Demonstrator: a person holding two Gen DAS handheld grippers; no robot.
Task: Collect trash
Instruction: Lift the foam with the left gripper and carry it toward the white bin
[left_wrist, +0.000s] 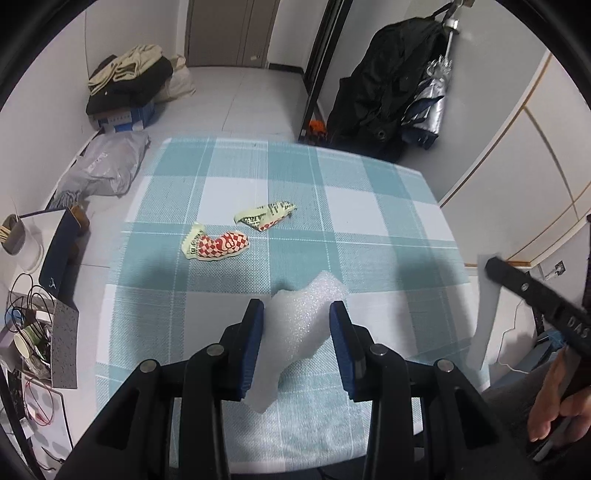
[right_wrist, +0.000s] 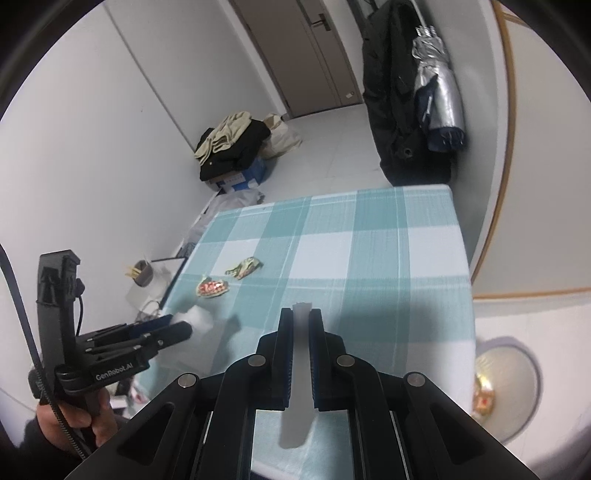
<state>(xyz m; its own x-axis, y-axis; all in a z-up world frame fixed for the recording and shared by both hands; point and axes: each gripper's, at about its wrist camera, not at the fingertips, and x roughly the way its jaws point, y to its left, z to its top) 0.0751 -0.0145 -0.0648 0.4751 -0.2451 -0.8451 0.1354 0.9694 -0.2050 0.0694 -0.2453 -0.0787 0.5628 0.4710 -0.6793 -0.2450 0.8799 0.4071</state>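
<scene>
My left gripper (left_wrist: 297, 308) is shut on a piece of white foam wrap (left_wrist: 295, 332), which hangs between its blue pads just above the teal checked tablecloth (left_wrist: 369, 221). Farther out on the cloth lie a red-and-white checked wrapper (left_wrist: 218, 245) and a green printed wrapper (left_wrist: 266, 216). My right gripper (right_wrist: 301, 313) is shut on a thin white strip (right_wrist: 300, 369) that hangs down between its fingers. The right wrist view shows the left gripper (right_wrist: 181, 328) with the foam (right_wrist: 197, 319) at the table's left edge, and both wrappers (right_wrist: 212, 287) (right_wrist: 244, 267) beyond it.
A round pale bin (right_wrist: 506, 387) with something coloured inside stands blurred beside the table's right edge. Cables, a paper cup (left_wrist: 24, 343) and a dark notebook crowd the left side. A black coat (left_wrist: 384, 88) and a silver umbrella hang at the back right. Clothes sit piled on a box (left_wrist: 125, 85).
</scene>
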